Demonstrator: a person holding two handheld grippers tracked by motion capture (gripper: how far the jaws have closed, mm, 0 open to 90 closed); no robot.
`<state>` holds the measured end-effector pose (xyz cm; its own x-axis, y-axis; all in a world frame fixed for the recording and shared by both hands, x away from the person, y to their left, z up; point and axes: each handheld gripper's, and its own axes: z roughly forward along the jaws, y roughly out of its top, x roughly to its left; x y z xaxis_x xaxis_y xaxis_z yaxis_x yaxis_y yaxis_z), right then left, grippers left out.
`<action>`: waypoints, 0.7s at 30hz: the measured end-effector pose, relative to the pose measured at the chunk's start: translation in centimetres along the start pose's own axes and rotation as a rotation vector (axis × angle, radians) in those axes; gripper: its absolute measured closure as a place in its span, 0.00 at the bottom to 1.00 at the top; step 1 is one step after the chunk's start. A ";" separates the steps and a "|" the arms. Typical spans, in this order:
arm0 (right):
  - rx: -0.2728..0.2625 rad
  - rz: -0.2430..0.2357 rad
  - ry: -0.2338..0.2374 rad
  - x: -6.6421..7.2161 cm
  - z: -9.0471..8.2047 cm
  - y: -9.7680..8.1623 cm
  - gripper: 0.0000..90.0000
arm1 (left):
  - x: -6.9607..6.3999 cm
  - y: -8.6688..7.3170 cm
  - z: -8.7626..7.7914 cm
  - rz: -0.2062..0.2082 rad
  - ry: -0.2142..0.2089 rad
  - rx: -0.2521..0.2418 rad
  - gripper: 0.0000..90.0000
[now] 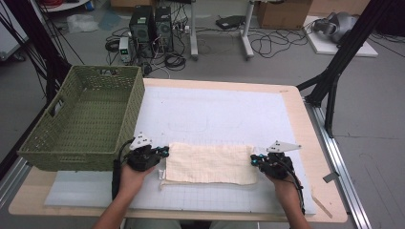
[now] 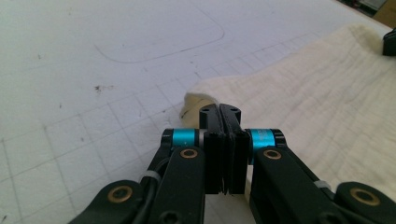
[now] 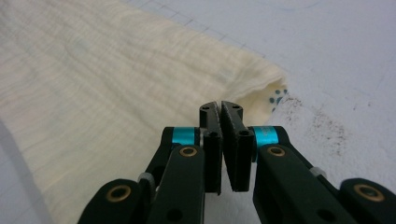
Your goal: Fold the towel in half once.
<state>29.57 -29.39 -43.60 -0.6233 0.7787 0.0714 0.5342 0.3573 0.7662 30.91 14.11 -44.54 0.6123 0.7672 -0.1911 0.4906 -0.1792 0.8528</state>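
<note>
A cream cloth, folded into a long band, is laid flat on the white gridded mat between the two grippers. Its left end is reached by the left gripper and its right end by the right gripper.

In the left gripper view the cloth is spread ahead and to the right of the jaws, and its nearest corner is met at the jaw tips. The left gripper is seen with its jaws pressed together, no gap left between the pads; a little fabric appears to be pinched at the tips, though how much is caught cannot be told.

In the right gripper view the cloth is spread ahead and to the left of the jaws, with a folded corner bearing small dark dots just beyond and to the right of the tips. The right gripper is likewise drawn narrow, only a thin slit being left lower down between the jaws, and the cloth's edge is met at the tips.

Beyond the left gripper and to its left, a green woven basket is set on the edge of the wooden table. Each gripper is held by a hand entering from the near side.
</note>
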 end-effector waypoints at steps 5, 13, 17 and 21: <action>0.050 -0.019 -0.062 -0.2 0.8 0.2 0.97 | -0.3 -0.1 0.5 0.020 0.006 0.035 0.97; -0.019 -0.002 -0.107 -0.5 -0.4 0.4 0.68 | 0.4 0.7 0.3 -0.017 0.057 -0.017 0.60; -0.045 -0.022 -0.131 -1.0 -0.4 1.3 0.55 | 0.7 1.8 0.9 0.020 0.042 -0.019 0.52; -0.055 -0.020 -0.113 -1.6 0.6 2.6 0.55 | 0.8 2.7 2.3 0.045 0.034 0.007 0.51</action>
<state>32.31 -29.35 -42.12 -0.5634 0.8261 -0.0139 0.4884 0.3466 0.8008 34.17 12.83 -43.55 0.6127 0.7786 -0.1357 0.4672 -0.2183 0.8568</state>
